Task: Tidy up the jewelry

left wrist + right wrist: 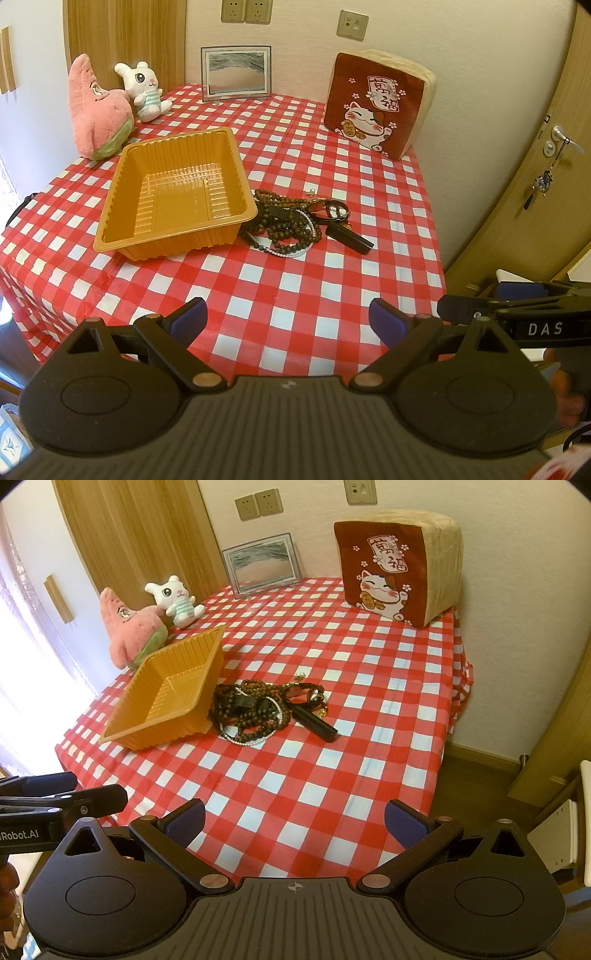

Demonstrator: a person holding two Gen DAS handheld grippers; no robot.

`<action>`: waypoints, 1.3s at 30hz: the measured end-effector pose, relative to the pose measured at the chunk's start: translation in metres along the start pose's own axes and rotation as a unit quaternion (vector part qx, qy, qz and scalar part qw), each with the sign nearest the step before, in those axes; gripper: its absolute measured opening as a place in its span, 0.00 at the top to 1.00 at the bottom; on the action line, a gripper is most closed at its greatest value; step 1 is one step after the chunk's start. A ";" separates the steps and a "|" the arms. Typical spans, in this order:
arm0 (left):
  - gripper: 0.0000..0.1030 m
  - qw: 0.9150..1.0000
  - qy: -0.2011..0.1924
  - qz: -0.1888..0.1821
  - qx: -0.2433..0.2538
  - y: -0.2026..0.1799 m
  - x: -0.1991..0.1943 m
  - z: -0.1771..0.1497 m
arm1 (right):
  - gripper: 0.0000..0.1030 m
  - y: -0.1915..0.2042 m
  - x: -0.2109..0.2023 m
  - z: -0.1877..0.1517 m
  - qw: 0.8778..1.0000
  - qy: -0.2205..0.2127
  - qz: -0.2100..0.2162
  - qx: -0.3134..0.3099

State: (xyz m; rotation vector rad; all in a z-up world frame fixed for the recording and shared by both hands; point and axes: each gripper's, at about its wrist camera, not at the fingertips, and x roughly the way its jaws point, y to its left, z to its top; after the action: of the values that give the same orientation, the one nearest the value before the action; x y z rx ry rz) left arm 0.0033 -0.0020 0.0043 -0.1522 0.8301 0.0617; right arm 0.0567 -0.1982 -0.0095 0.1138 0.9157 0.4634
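An empty orange plastic tray [110, 206] [155, 672] sits on the red-and-white checked table. Right of it lies a tangled pile of jewelry: dark wooden bead strands [284, 225] [251, 709], a white pearl strand [291, 254] [243, 741], a black-strapped watch [347, 236] [314, 723], and a small pearl earring [311, 191] [301, 674] behind. My left gripper [288, 319] is open and empty over the table's near edge. My right gripper [295, 821] is open and empty, also at the near edge, well short of the pile.
A pink star plush [96, 110] [125, 624] and a white bunny plush [146, 90] [175, 600] stand at the back left. A picture frame [236, 72] [264, 563] and a lucky-cat cushion [380, 103] [395, 568] stand at the back. A door [546, 147] is on the right.
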 end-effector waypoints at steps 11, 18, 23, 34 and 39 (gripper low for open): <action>0.09 1.000 -0.001 0.000 0.000 0.000 0.000 0.001 | 0.00 0.000 0.000 0.000 1.000 -0.001 0.000 -0.001; 0.09 1.000 0.000 0.000 0.000 0.000 0.000 0.000 | 0.00 0.000 0.000 0.000 1.000 -0.001 0.000 -0.001; 0.09 1.000 -0.001 0.000 -0.001 0.003 0.000 -0.001 | 0.00 0.000 0.001 0.001 1.000 -0.001 0.001 -0.001; 0.09 1.000 -0.001 0.002 -0.005 0.002 0.002 0.002 | 0.00 -0.002 0.002 0.006 1.000 -0.003 0.010 -0.009; 0.09 1.000 -0.001 0.002 -0.012 -0.006 0.004 0.006 | 0.00 -0.007 0.003 0.007 1.000 -0.004 0.017 -0.013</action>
State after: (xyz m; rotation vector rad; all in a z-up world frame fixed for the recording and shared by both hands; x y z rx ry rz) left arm 0.0111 -0.0073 0.0057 -0.1725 0.8275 0.0761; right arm 0.0659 -0.2030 -0.0097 0.1066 0.9013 0.5068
